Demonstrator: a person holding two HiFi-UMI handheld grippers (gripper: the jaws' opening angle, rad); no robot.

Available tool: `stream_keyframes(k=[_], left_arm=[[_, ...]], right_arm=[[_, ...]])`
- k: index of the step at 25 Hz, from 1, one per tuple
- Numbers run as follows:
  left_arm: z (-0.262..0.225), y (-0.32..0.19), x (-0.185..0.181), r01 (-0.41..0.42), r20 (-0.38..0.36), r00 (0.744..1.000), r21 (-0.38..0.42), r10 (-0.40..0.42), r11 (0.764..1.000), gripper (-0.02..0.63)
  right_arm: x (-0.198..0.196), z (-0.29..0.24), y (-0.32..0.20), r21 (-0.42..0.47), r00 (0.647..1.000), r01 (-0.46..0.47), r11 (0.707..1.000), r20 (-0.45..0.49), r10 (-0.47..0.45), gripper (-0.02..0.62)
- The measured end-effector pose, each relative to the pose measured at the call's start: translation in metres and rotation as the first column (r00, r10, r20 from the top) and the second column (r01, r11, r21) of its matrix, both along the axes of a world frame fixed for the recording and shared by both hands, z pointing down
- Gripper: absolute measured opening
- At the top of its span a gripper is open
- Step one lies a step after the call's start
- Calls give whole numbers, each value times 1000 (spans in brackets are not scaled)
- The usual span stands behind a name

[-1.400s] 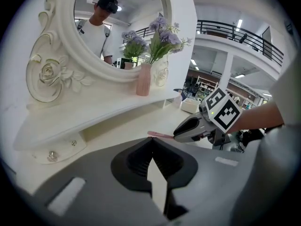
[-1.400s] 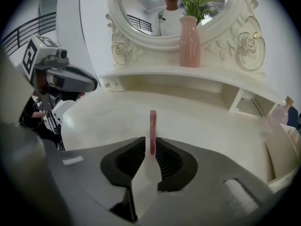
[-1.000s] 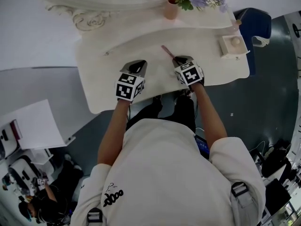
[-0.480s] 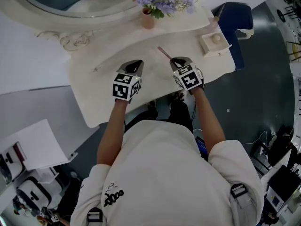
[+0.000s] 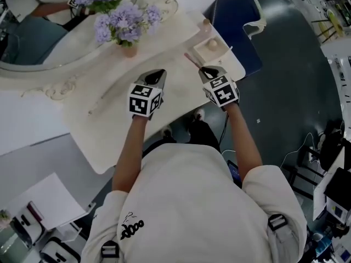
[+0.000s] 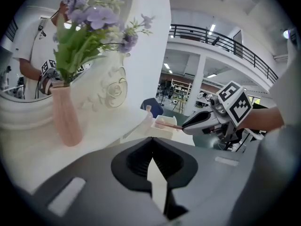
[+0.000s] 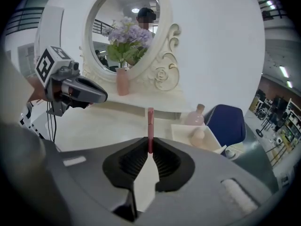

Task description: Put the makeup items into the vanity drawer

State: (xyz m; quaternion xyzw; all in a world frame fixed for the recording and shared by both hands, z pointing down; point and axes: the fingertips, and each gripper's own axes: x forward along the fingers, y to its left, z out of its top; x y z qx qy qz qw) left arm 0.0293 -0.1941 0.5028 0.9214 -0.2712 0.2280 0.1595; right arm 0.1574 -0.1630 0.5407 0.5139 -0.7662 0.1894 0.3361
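Holding a slim pink makeup stick in the right tool, above the vanity bench.
Left tool [image 5: 158, 74]: jaws fully together, nothing between them. It hovers over the bench [image 5: 104, 130], with the pink vase of purple flowers [image 5: 128, 43] ahead and to its left. Right tool [image 5: 207, 70]: jaws have just been closing and clamp the near end of the makeup stick [image 5: 192, 59], which projects forward from the jaw tips over the bench top. Ahead and to the right of this tool, a small white tray [image 7: 181, 132] holds a pale rounded item, with a pink bottle [image 7: 197, 116] just beyond it.
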Motion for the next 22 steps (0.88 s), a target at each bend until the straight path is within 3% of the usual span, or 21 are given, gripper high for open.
stream_keyframes(k=[5,10,16,22], left_arm=[[-4,-10,59,-37,1,999,0,37,999,17],[-1,-25,93,-5,5,1000,-11,6,1000,17],[12,-45,110,83,19,996,-34,-82,996,17],[22,-57,122,150,25,989,-37,-149,988,17]], right_arm=[[55,1,-8,-31,1000,-14,999,-7,14,35],[87,13,-23,-111,994,91,990,-58,-98,35],[99,29,-45,-215,947,275,937,-109,-303,35],[108,46,-65,-261,867,410,874,-186,-462,37]])
